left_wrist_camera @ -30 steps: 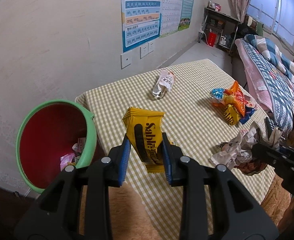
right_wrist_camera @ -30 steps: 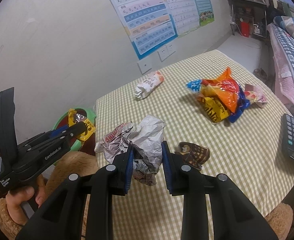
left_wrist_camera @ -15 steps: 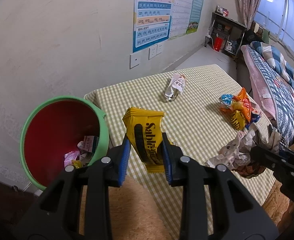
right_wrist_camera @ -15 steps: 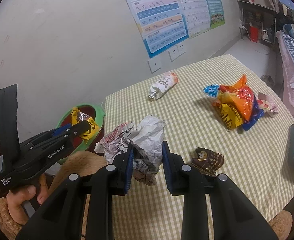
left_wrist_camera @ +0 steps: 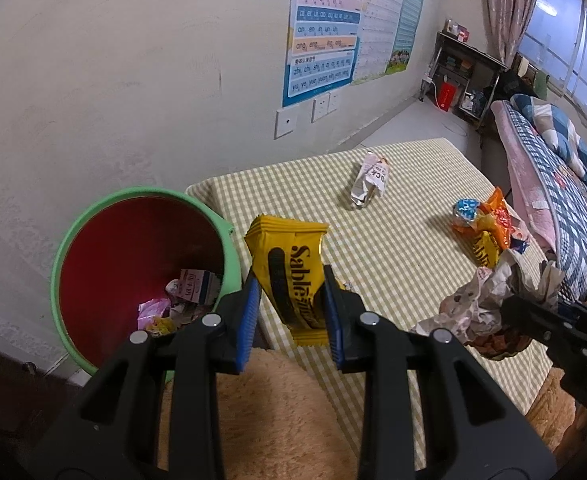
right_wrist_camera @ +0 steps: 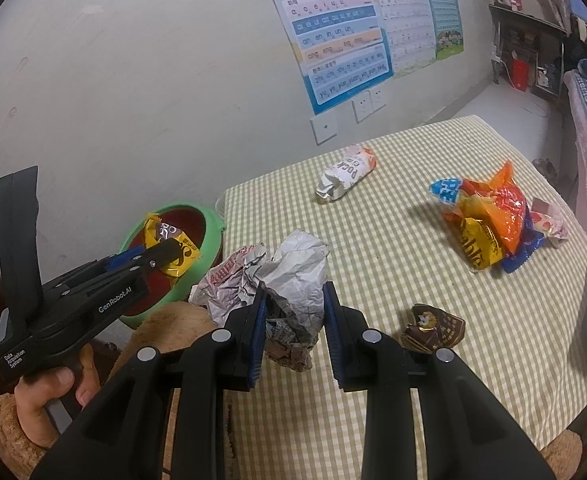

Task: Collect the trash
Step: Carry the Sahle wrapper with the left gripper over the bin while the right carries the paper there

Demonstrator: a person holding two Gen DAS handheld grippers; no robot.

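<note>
Left wrist view: the yellow biscuit wrapper [left_wrist_camera: 293,276] sits clamped upright between the pads of the left tool [left_wrist_camera: 291,316], and over the last second it has been carried leftward, so the green bin [left_wrist_camera: 69,240] now shows more of its red inside, with a few scraps already lying at the bottom. The wrapper hangs just beside the bin's rim, over the near left corner of the bench [left_wrist_camera: 405,256], not yet above the opening. To the right, the right tool [right_wrist_camera: 295,320] is closed on a crumpled paper wad [right_wrist_camera: 293,280] and has moved the same way, with the wad lifted clear of the checked cloth. That suggests both loads are on their way to the bin together, and the drop looks like the next step; the left load is nearer and would probably go in first. Still on the bench are a rolled white wrapper [right_wrist_camera: 347,174] at the far side, a heap of orange and blue snack bags [right_wrist_camera: 489,220] to the right, and a small brown wrapper [right_wrist_camera: 431,326] near the right tool.
</note>
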